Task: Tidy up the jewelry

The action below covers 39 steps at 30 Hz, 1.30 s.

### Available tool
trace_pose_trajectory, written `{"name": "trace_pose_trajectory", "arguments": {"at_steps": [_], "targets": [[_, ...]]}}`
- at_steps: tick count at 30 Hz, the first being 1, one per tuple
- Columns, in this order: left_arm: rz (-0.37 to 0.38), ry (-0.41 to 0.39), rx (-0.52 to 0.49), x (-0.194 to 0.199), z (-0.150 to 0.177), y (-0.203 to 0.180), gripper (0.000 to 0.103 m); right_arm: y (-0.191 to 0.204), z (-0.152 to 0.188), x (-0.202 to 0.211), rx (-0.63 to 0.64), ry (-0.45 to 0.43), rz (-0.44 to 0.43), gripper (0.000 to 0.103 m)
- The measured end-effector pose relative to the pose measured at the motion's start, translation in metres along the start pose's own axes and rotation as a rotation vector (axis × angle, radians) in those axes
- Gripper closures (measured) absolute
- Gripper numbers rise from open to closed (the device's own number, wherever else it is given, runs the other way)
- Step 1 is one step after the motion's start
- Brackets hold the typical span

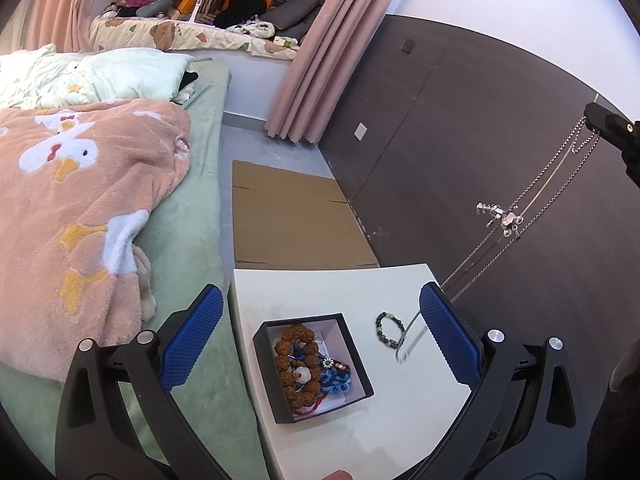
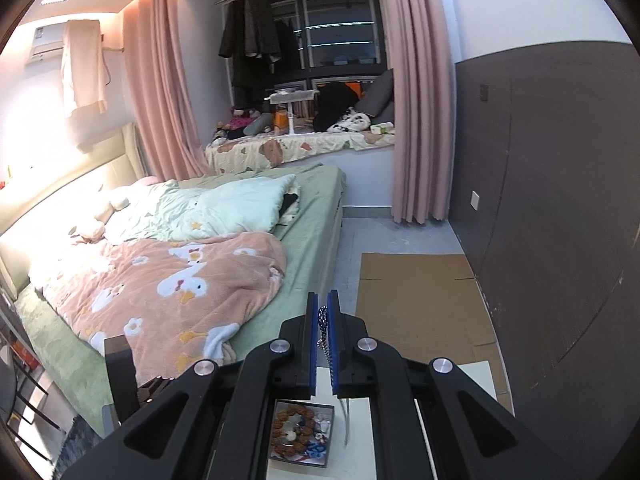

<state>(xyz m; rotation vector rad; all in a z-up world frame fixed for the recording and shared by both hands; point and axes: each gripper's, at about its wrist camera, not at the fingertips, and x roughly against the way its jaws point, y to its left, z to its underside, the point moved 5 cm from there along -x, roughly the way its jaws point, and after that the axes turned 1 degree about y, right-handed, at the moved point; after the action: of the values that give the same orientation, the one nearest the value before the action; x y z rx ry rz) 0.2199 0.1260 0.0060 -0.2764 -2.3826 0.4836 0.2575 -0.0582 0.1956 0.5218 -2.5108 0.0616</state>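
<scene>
A black box on a small white table holds brown bead bracelets and blue cord pieces; it also shows in the right wrist view. A dark green bead bracelet lies on the table right of the box. My left gripper is open above the box and holds nothing. My right gripper is shut on a silver chain necklace with a small metal pendant. The chain hangs from high at the right, and its lower end touches the table near the green bracelet.
A bed with a pink duck blanket and green sheet lies left of the table. Flattened cardboard covers the floor beyond it. A dark wall panel runs along the right. Pink curtains hang at the back.
</scene>
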Motion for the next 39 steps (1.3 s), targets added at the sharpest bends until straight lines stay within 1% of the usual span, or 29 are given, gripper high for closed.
{"name": "trace_pose_trajectory", "arguments": {"at_steps": [5, 11, 19, 23, 25, 26, 27, 29, 31, 33, 39], "targets": [[-0.006, -0.007, 0.007, 0.004, 0.001, 0.006, 0.005, 0.018, 0.006, -0.008, 0.026, 0.018, -0.022, 0.098], [-0.015, -0.003, 0.005, 0.003, 0.000, 0.010, 0.005, 0.021, 0.027, -0.035, 0.014, 0.072, -0.043, 0.098], [-0.015, 0.002, 0.011, 0.001, 0.001, 0.013, 0.005, 0.019, 0.089, -0.095, -0.021, 0.213, -0.087, 0.098], [-0.013, 0.016, 0.023, -0.004, 0.002, 0.016, 0.005, 0.013, 0.119, -0.121, -0.067, 0.290, -0.126, 0.094], [-0.017, 0.025, 0.034, -0.008, 0.002, 0.019, 0.005, 0.006, 0.132, -0.131, -0.090, 0.320, -0.125, 0.093], [-0.021, 0.028, 0.036, -0.010, 0.003, 0.020, 0.005, 0.000, 0.137, -0.134, -0.105, 0.328, -0.124, 0.088], [-0.024, 0.031, 0.037, -0.011, 0.003, 0.020, 0.005, -0.006, 0.142, -0.136, -0.118, 0.334, -0.121, 0.069], [-0.029, 0.038, 0.031, -0.015, 0.004, 0.018, 0.005, -0.018, 0.148, -0.136, -0.136, 0.321, -0.109, 0.043], [-0.033, 0.047, 0.017, -0.020, 0.006, 0.012, 0.005, -0.030, 0.153, -0.134, -0.137, 0.302, -0.097, 0.044], [-0.033, 0.057, 0.003, -0.025, 0.007, 0.006, 0.005, -0.041, 0.158, -0.133, -0.153, 0.311, -0.105, 0.044], [-0.043, 0.102, -0.057, -0.050, 0.016, -0.021, 0.005, -0.089, 0.174, -0.129, -0.222, 0.325, -0.086, 0.044]]}}
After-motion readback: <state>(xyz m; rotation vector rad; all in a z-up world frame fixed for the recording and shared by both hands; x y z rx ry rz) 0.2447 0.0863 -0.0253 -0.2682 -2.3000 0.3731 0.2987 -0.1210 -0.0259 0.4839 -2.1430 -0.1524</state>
